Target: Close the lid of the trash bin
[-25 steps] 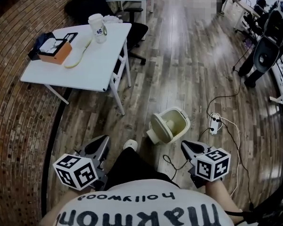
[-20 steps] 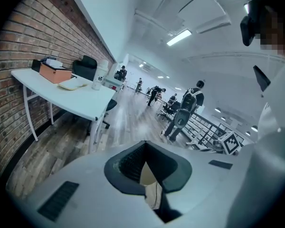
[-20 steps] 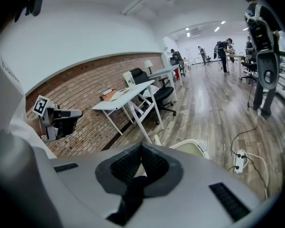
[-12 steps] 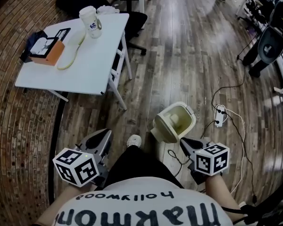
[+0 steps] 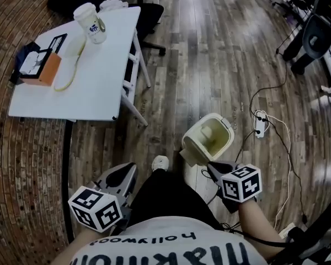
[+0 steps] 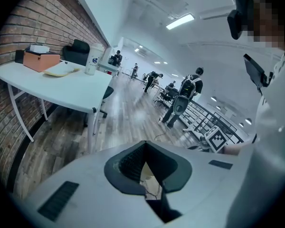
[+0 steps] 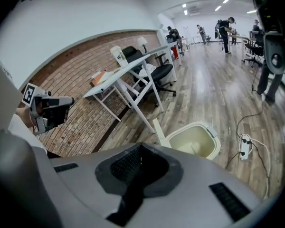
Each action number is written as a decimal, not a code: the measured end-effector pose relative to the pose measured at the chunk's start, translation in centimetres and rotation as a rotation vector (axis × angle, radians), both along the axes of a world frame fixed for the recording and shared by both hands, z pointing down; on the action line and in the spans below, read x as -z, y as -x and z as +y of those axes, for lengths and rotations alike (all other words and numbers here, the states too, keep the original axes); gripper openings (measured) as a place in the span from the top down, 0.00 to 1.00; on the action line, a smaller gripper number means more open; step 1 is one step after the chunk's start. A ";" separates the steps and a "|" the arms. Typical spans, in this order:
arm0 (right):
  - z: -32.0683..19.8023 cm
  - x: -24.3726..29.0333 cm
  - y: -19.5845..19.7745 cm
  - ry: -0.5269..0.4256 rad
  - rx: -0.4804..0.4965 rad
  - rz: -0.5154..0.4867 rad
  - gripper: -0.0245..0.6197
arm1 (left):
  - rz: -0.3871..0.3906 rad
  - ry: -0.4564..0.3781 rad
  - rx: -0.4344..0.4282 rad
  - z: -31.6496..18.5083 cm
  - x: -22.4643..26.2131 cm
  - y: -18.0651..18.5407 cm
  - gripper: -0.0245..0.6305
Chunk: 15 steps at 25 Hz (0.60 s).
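Observation:
A cream trash bin (image 5: 227, 132) stands on the wooden floor with its lid (image 5: 191, 146) swung open and hanging at its left side. Something pale lies inside it. In the right gripper view the trash bin (image 7: 210, 148) sits just beyond my jaws, with its lid (image 7: 159, 129) upright at its left edge. My right gripper (image 5: 212, 169) hovers just short of the bin's near side, jaws shut and holding nothing. My left gripper (image 5: 121, 174) is low at the left, far from the bin, also shut and empty. The left gripper (image 6: 144, 147) faces down the room; the right gripper (image 7: 141, 148) faces the bin.
A white table (image 5: 99, 76) stands at upper left with a cup (image 5: 90, 22) and an orange box (image 5: 41, 69) on it. A black office chair (image 5: 146, 10) is behind it. A power strip (image 5: 259, 123) and cables lie right of the bin. My shoe (image 5: 160, 162) is near the lid.
The view has closed in on the bin, which now lies just ahead of my right gripper. Both grippers remain shut and keep their places relative to my body.

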State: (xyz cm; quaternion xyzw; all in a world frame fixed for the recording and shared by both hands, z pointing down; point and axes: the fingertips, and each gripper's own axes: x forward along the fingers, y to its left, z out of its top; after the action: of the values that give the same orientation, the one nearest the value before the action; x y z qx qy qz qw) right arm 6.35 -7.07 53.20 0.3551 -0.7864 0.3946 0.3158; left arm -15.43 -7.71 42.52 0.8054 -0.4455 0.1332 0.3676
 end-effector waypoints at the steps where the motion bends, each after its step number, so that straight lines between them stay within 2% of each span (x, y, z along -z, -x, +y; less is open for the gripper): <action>1: -0.3 -0.4 0.3 0.005 -0.005 0.002 0.95 | 0.001 -0.006 -0.009 -0.4 -0.1 0.1 0.96; 5: -1.8 -2.2 1.4 0.023 -0.014 0.020 0.95 | 0.017 -0.024 -0.038 -2.4 -0.3 0.3 0.96; 10: -2.5 -3.7 3.2 0.036 0.014 0.052 0.95 | 0.055 -0.003 -0.059 -4.2 -0.7 1.1 0.96; 15: -3.3 -4.7 3.9 0.014 0.063 0.156 0.95 | 0.071 0.000 -0.103 -6.0 -1.3 1.0 0.96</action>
State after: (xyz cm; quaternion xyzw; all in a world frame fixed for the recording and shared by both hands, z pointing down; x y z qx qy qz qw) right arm 2.43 -10.32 57.89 0.3577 -0.7672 0.3613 0.3910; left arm -16.45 -13.74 43.81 0.8316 -0.3900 0.1234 0.3757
